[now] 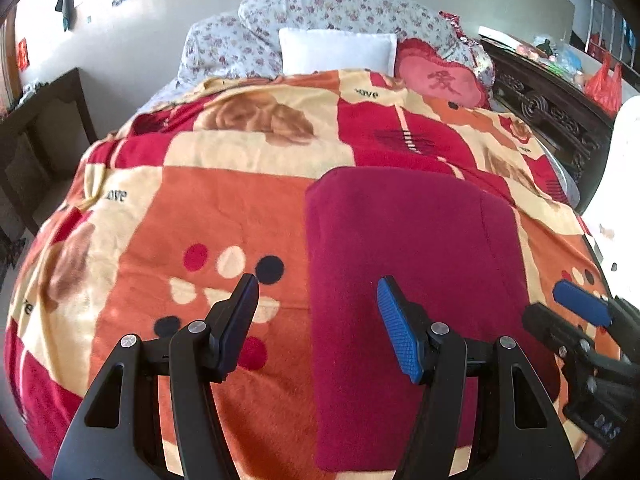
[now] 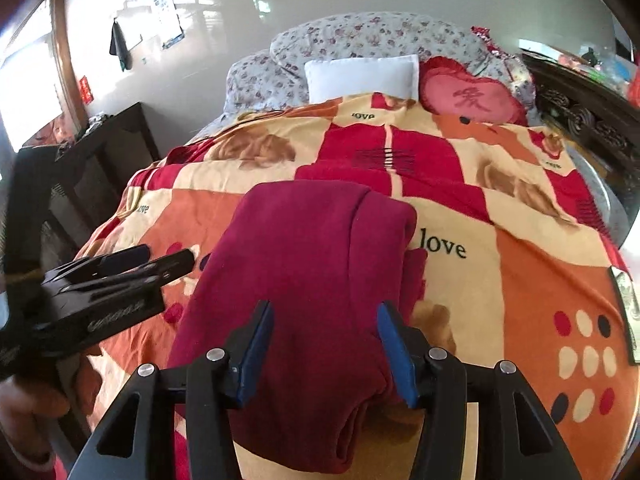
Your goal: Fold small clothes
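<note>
Left gripper: the black two-finger left gripper with blue ribbed pads (image 1: 318,292) stands wide open and has hold of nothing; it hangs above the near edge of the bed, one pad over the blanket, the other over the garment's left edge.
Right gripper: the matching black right gripper with blue pads (image 2: 326,320) is also open and empty, its jaws apart over the near end of the garment without pressing on it. No earlier view is given, so nothing more can be said of its jaws.
Garment: a dark crimson fleece garment (image 2: 312,264), folded into a long rectangular stack, lies flat toward the near edge of the bed, running lengthwise toward the head end. Layered folds show at its near end and a seam line runs along its right part.
Carrier: a fleece blanket in orange, red and cream patches printed with "love" (image 1: 224,216) covers the bed.
Progress: the fold looks essentially done, with edges lined up and both grippers clear of the cloth. What may remain is one more fold to shorten it, or setting it aside; no other small clothes waiting can be made out.
Far end of bed: a white rectangular pillow (image 1: 338,50), a red heart-shaped cushion (image 1: 442,80) and floral bedding (image 1: 320,6) sit at the head edge.
Containers: none among the task's things; a red plastic bag (image 1: 606,88) rests on the dark carved furniture by the bed's right side, its contents not visible.
</note>
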